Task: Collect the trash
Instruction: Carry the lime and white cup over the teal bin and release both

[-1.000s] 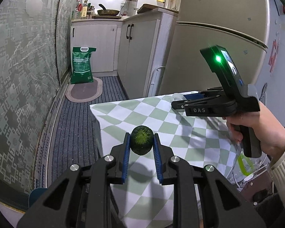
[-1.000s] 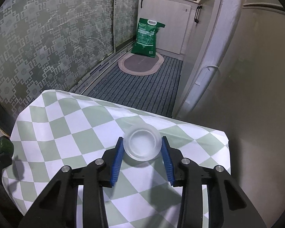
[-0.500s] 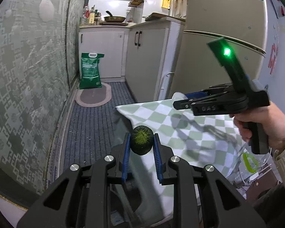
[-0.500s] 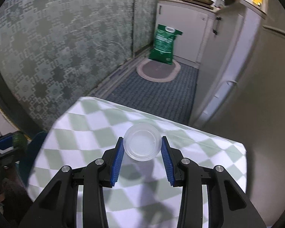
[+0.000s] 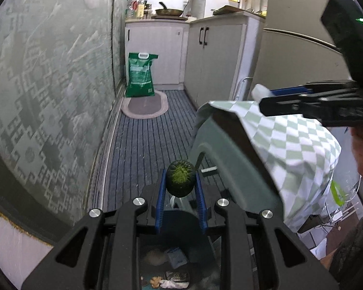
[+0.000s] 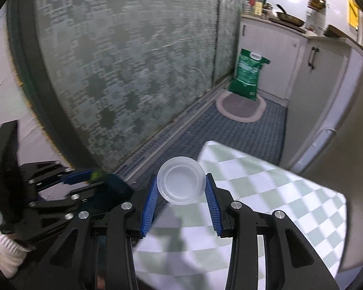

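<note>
1. Left gripper (image 5: 180, 191) fingers pinch a green fruit scrap (image 5: 180, 178) above the bin (image 5: 181, 261) at 6 o'clock, ready for dropping
2. Right gripper (image 6: 181, 199) fingers squeeze a clear plastic cup (image 6: 180, 184) off the tabletop (image 6: 266, 193) edge, binward at 9 o'clock

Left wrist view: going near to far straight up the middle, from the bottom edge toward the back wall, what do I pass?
Open bin with scraps → round dark-green fruit in the left claw → striped grey floor mat → oval rug → green sack → white cabinet.
</note>
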`<control>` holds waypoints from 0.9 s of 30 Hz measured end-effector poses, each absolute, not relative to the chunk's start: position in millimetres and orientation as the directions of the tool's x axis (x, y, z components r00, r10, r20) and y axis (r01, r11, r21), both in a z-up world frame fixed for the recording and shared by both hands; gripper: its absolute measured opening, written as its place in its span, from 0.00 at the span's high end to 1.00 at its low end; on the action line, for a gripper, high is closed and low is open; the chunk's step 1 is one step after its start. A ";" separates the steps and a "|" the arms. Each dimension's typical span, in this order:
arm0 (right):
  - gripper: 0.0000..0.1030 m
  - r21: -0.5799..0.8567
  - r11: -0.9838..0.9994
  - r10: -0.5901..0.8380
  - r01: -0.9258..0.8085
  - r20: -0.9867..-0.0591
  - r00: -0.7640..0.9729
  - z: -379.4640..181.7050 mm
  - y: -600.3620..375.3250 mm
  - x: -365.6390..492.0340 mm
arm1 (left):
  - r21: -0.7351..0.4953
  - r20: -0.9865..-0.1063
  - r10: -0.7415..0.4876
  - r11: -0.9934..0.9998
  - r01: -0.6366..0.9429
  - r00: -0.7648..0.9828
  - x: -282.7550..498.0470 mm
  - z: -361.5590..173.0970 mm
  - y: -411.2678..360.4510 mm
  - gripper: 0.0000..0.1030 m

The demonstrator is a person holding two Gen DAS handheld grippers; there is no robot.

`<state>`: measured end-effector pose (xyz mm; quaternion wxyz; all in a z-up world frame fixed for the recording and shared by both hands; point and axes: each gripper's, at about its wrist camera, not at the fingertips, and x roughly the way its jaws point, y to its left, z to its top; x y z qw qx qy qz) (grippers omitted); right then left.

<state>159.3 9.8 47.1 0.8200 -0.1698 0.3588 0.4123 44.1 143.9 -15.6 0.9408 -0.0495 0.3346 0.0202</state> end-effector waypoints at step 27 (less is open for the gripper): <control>0.62 0.081 0.456 0.546 -0.886 -0.812 0.207 -9.9 94.9 120.1 | -0.086 -0.840 -0.009 0.990 -0.115 0.543 39.5 -133.6 176.4 0.71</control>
